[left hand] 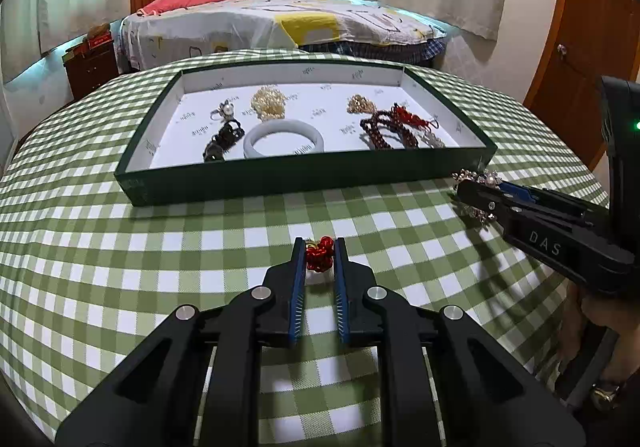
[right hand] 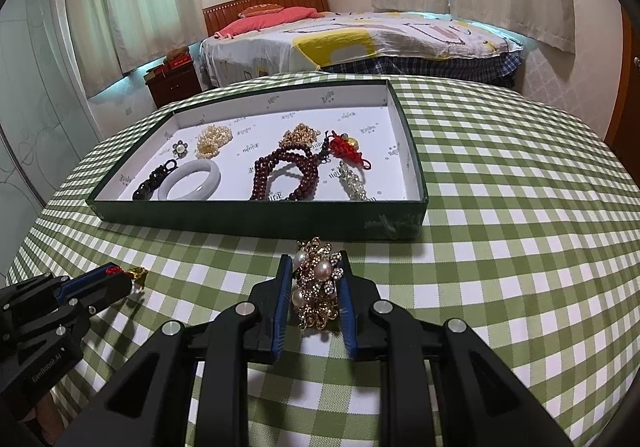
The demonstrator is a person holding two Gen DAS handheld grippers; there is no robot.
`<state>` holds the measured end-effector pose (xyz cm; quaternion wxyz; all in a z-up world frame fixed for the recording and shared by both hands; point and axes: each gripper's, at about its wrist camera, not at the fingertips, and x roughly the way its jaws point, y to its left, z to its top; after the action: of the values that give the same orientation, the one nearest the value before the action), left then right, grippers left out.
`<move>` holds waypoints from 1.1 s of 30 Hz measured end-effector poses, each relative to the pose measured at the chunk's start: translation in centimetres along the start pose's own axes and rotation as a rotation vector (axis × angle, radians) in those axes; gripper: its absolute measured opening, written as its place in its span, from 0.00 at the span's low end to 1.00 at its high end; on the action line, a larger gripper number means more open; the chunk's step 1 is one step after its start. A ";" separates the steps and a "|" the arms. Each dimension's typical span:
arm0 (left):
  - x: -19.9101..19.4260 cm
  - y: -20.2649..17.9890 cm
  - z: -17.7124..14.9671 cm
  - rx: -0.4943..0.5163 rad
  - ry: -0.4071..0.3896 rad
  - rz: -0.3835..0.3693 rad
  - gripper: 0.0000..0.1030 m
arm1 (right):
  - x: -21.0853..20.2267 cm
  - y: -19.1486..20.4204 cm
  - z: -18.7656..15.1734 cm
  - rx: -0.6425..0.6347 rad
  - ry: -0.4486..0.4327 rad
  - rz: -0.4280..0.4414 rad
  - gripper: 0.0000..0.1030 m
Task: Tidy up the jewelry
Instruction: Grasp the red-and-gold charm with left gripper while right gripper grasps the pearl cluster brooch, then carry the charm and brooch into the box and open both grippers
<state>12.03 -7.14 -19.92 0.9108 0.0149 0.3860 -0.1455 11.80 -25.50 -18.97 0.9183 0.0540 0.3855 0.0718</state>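
Observation:
A dark green tray (left hand: 304,175) with a white floor stands on the checked table; it also shows in the right wrist view (right hand: 256,217). It holds a pale jade bangle (left hand: 283,137), dark red bead strands (right hand: 286,175), pearl clusters and a pearl ring. My left gripper (left hand: 319,253) is shut on a small red knotted charm (left hand: 320,253) in front of the tray. My right gripper (right hand: 314,279) is shut on a gold rhinestone and pearl brooch (right hand: 316,287) near the tray's front wall; the brooch also shows in the left wrist view (left hand: 478,179).
The green and white checked tablecloth (left hand: 120,239) covers the table. Behind it is a bed (left hand: 280,23) with a nightstand (left hand: 90,65) on the left and a wooden door (left hand: 588,39) on the right.

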 end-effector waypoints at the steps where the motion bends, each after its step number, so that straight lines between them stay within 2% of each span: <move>1: -0.1 0.1 0.1 -0.002 -0.006 0.000 0.14 | -0.1 0.0 0.0 0.000 -0.004 0.000 0.22; 19: -1.6 1.8 3.0 -0.055 -0.080 0.008 0.13 | -2.1 1.0 1.8 -0.014 -0.068 0.016 0.22; 25: -2.5 2.3 5.2 -0.065 -0.131 0.002 0.13 | -2.9 1.3 3.7 -0.016 -0.110 0.028 0.22; 33: -2.7 1.9 9.9 -0.050 -0.227 -0.020 0.13 | -3.0 1.3 7.5 -0.031 -0.184 0.020 0.22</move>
<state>17.70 -6.07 -11.26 0.9473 -0.0282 0.2839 -0.1459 14.95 -25.06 -11.43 0.9497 0.0502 0.2980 0.0816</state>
